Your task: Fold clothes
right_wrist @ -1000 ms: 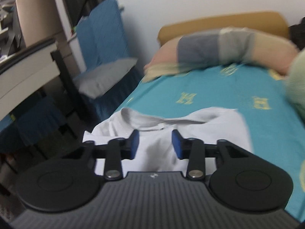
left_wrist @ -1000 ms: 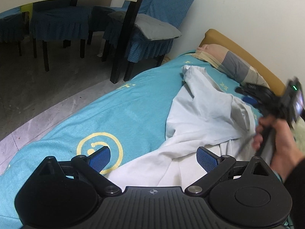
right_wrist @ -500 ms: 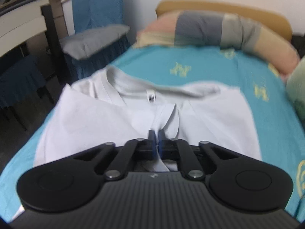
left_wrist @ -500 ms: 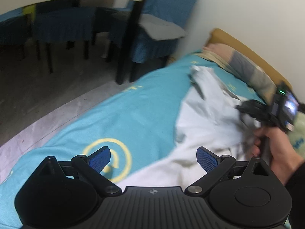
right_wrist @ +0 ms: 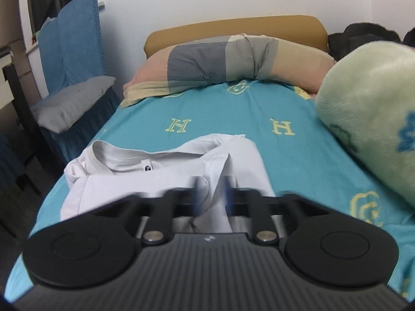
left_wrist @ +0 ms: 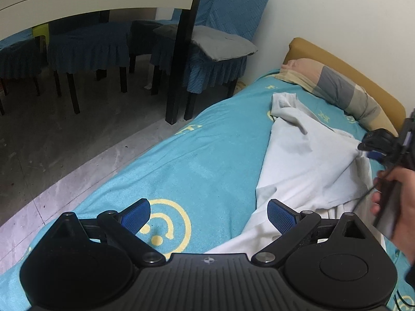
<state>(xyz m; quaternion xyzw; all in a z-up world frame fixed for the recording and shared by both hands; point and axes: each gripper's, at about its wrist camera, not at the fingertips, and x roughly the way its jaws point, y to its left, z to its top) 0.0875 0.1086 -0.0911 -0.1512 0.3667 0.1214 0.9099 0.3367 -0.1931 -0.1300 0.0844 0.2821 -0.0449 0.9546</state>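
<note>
Home bedroom: bed (left_wrist: 207, 160) with teal patterned sheet, striped pillow (right_wrist: 220, 62) against a tan headboard (right_wrist: 233, 27), fleece blanket (right_wrist: 371, 108), blue-covered chairs (left_wrist: 220, 39) beside a dark-legged table (left_wrist: 179, 51), grey floor (left_wrist: 52, 134).

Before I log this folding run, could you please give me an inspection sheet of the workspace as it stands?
Surface: bed with a teal printed sheet, mostly bare on the floor side.
Job's things: one white T-shirt, collar toward the pillow, rumpled and partly doubled over.
Clutter: striped pillow at the headboard; pale green plush blanket on the bed's far side.
Grippers: left gripper open, above the shirt's lower edge, holding nothing; right gripper blurred with a fold of shirt between its fingers, jaws slightly apart, grip cannot be told.
Cables: a thin dark cable by the person's hand.
Surroundings: blue-covered chairs, a grey cushion, a white table, grey floor.
</note>
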